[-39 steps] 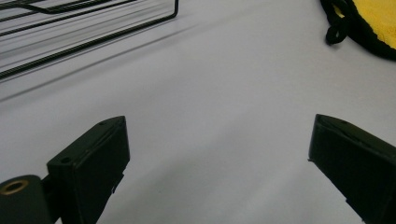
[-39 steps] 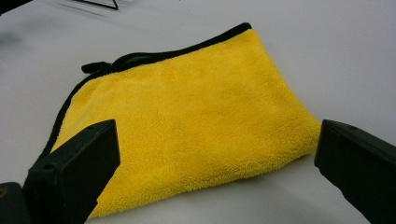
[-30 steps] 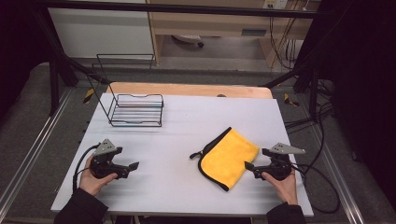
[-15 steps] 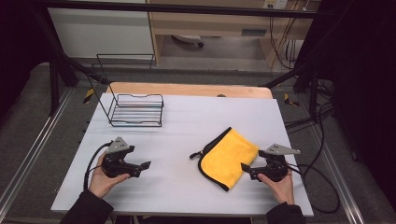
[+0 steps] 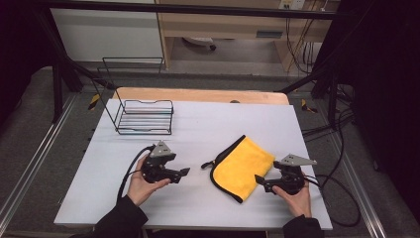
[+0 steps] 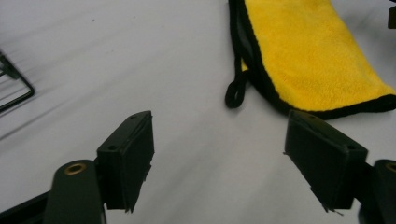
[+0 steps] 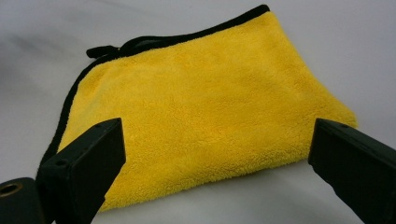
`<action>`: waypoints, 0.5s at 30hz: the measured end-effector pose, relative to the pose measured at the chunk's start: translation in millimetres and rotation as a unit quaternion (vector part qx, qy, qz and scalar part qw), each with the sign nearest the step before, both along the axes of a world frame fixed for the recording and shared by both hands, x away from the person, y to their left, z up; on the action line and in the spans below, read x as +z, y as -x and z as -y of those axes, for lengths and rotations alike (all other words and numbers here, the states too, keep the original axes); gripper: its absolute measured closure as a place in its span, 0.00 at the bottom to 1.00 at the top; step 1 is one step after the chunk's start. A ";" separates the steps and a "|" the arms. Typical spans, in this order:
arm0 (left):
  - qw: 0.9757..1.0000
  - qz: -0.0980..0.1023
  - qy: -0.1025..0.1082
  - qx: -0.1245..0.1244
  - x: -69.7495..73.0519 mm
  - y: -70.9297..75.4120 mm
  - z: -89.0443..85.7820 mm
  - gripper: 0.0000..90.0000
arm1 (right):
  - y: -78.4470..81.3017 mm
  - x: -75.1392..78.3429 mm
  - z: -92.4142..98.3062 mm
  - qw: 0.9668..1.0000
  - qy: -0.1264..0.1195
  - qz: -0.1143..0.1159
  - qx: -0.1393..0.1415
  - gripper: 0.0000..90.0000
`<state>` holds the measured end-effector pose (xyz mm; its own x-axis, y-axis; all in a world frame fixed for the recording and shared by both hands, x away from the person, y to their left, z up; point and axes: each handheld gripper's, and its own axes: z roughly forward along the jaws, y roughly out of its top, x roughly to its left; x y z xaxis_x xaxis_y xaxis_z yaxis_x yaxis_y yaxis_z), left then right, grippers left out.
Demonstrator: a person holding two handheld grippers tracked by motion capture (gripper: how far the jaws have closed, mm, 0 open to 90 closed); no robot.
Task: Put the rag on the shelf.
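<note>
Lying folded on the white surface (image 5: 208, 129), toward its right half and nearer the front edge than the back, a yellow microfiber cloth (image 5: 242, 166) with black edging is facing both hand-held grippers. Its small black hanging loop (image 5: 206, 164) is trailing off the cloth's left corner onto the bare surface.

The left hand-held gripper (image 5: 184, 172) is hovering near the front edge, left of the middle, with its tip pointing right at the loop and standing apart from it. Its jaws have just been closing somewhat, yet they are standing well apart with nothing between them; in the left gripper view (image 6: 233, 154) bare surface is showing in the gap, with the loop (image 6: 235, 91) and the cloth (image 6: 313, 56) lying just beyond the jaw tips. A hand (image 5: 141, 183) is gripping this tool from below, and its black cable is curling off to the left.

The right hand-held gripper (image 5: 258, 179) is sitting near the front right corner of the surface, its tip pointing left at the cloth's near right edge. Its jaws are spread wide and holding nothing; in the right gripper view (image 7: 217, 158) they are flanking the cloth (image 7: 205, 107), whose near edge is lying just ahead of them, with no pad pressing on it.

A black wire basket (image 5: 144, 117) is standing near the back left corner of the surface, well apart from the cloth and from both tools.
</note>
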<state>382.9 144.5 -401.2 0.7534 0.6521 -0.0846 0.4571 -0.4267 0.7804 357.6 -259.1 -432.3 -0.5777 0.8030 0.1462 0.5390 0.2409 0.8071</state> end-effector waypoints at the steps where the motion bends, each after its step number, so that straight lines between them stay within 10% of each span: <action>1: 1.000 0.000 0.000 0.000 0.0 0.0 0.0 0.32 | 0.0 -0.1 -0.1 1.000 0.001 0.000 0.000 0.05; 15: 0.998 -0.048 -0.037 -0.024 -26.5 -17.5 77.2 0.67 | -0.4 -1.0 -0.5 1.000 0.007 0.001 0.003 0.05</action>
